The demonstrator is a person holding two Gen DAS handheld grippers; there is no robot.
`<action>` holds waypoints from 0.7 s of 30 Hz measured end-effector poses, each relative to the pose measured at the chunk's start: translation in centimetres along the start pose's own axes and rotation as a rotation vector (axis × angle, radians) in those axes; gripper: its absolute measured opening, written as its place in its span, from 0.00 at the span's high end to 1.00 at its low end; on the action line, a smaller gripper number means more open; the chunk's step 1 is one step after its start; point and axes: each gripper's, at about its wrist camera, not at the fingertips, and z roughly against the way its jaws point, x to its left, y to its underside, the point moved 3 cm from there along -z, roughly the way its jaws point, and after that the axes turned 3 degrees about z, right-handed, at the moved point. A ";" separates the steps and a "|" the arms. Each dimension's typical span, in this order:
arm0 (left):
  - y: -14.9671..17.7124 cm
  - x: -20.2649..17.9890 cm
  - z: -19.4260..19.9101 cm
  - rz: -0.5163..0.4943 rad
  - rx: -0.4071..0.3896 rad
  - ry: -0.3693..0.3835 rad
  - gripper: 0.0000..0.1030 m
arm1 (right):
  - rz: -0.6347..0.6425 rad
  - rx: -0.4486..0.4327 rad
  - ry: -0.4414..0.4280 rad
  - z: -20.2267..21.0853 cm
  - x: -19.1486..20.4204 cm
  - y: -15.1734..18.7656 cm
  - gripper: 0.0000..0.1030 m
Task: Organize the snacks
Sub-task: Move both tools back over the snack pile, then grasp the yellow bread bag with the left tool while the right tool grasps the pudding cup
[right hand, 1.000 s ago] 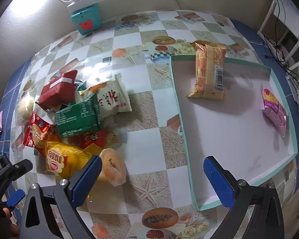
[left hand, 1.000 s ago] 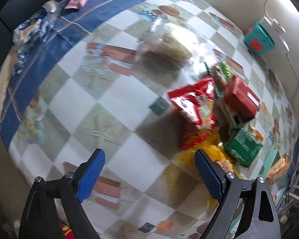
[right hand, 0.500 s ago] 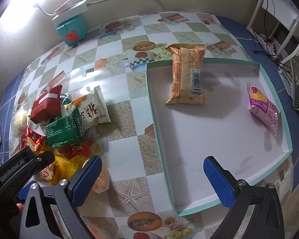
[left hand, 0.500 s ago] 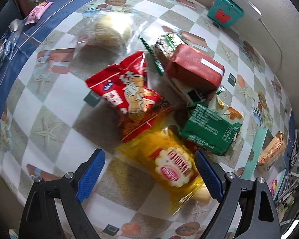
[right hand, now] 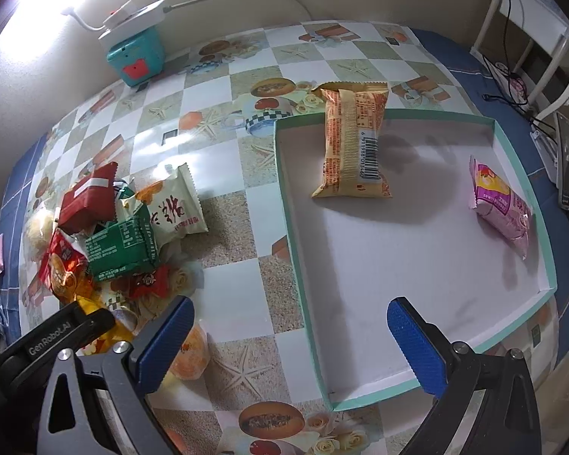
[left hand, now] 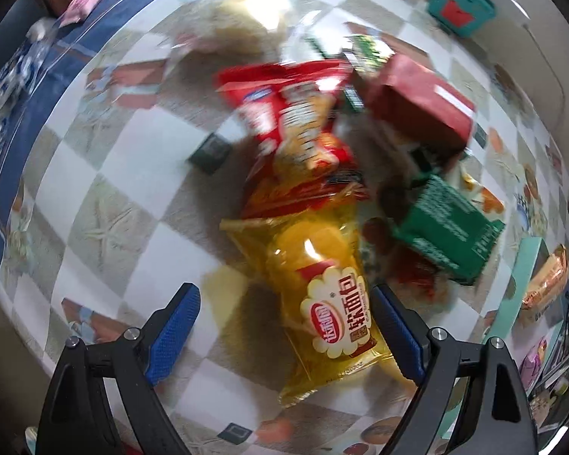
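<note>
A pile of snack packs lies on the checkered tablecloth. In the left wrist view my left gripper [left hand: 284,330] is open, low over a yellow bread pack [left hand: 322,295] that lies between its fingers. Behind it are a red chip bag [left hand: 292,121], a dark red pack [left hand: 417,102] and a green pack [left hand: 447,223]. In the right wrist view my right gripper [right hand: 288,345] is open and empty above the near edge of a teal-rimmed white tray [right hand: 284,204]. The tray holds an orange pack [right hand: 352,144] and a pink pack [right hand: 500,204]. The left gripper's body [right hand: 53,337] shows at the lower left.
A teal box [right hand: 136,57] with a white power strip on it stands by the wall. A white pack [right hand: 174,208] lies beside the pile. A clear bag of pale snacks [left hand: 239,19] lies beyond the pile. A small pink sachet [left hand: 83,0] lies on the blue border.
My left gripper has swung over the pile and dropped closer, so the yellow bread pack now lies between its fingers. My right gripper has drifted toward the tray's near edge.
</note>
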 end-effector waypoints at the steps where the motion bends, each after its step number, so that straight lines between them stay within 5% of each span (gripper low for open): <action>1: 0.0 0.6 0.1 0.010 0.003 -0.002 0.11 | 0.009 0.000 0.001 0.0 0.2 0.1 0.00; 14: -1.6 7.5 0.8 0.066 -0.004 -0.007 0.12 | 0.160 0.011 -0.072 -0.7 5.0 1.9 0.00; 21: -2.7 3.8 0.1 0.031 -0.004 -0.013 0.12 | 0.217 0.023 -0.103 -1.9 7.2 3.0 0.07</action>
